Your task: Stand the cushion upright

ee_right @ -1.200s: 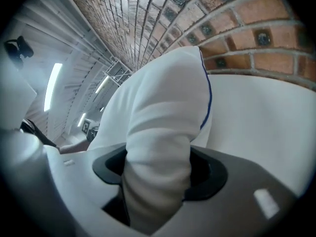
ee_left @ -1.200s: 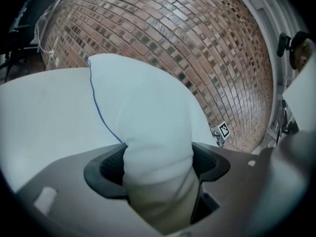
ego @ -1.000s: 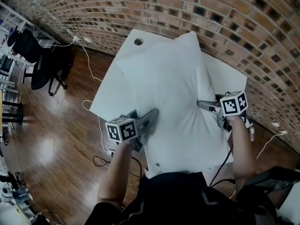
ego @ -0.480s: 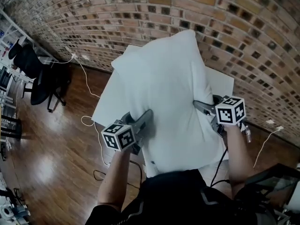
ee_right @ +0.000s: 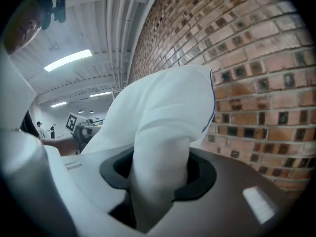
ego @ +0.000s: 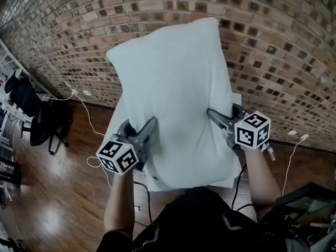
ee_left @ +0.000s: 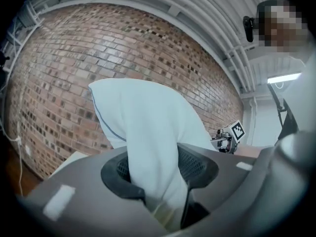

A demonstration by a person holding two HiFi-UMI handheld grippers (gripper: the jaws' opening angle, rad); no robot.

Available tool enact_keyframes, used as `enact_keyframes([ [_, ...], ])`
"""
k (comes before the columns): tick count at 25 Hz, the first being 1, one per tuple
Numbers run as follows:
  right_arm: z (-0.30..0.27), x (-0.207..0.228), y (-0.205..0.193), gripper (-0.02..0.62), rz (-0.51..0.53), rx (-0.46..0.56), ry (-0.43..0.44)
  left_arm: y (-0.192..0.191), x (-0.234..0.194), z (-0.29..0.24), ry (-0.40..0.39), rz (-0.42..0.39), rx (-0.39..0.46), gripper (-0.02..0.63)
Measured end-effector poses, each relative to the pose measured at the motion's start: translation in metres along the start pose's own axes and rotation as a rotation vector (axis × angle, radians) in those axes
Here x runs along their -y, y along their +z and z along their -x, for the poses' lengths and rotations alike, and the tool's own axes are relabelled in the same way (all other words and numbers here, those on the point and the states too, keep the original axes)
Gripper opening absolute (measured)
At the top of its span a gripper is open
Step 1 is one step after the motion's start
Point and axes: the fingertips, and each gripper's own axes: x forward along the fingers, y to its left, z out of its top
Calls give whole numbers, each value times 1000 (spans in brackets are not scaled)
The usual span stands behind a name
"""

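A large white cushion (ego: 176,96) is held up off the white table (ego: 117,124), its top toward the brick wall and its lower edge near my body. My left gripper (ego: 151,127) is shut on the cushion's left edge. My right gripper (ego: 214,115) is shut on its right edge. In the left gripper view a fold of the cushion (ee_left: 148,147) is pinched between the dark pads (ee_left: 197,166). The right gripper view shows the same: a bunched fold of the cushion (ee_right: 160,172) is squeezed between the pads (ee_right: 200,174).
A brick wall (ego: 273,46) stands right behind the table. A black office chair (ego: 31,114) is on the wooden floor (ego: 47,193) at the left. White and black cables (ego: 94,122) trail on the floor around the table.
Both grippers have risen with the cushion pinched at its sides. The cushion has gone from lying flat on the table to hanging tilted up in front of the wall.
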Motion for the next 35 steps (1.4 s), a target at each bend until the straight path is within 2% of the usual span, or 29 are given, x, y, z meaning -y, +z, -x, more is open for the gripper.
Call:
enact_keyframes([
  [6,30,17,38,187,62,137,-80,45,24,-30,-69,-111,60,187],
  [11,50,46,62,189,80,208,-114,71,41,-66,-124,-166,107,187],
  [16,61,77,77,190,98,283,-156,87,53,-100,-145,-222,135,189],
  [21,64,106,86,192,144,354,-181,98,62,-129,-123,-272,160,192],
  [30,43,140,96,190,206,386,-230,99,38,-175,-129,-327,148,193],
  [35,11,156,92,189,217,381,-264,93,4,-202,-137,-350,133,192],
])
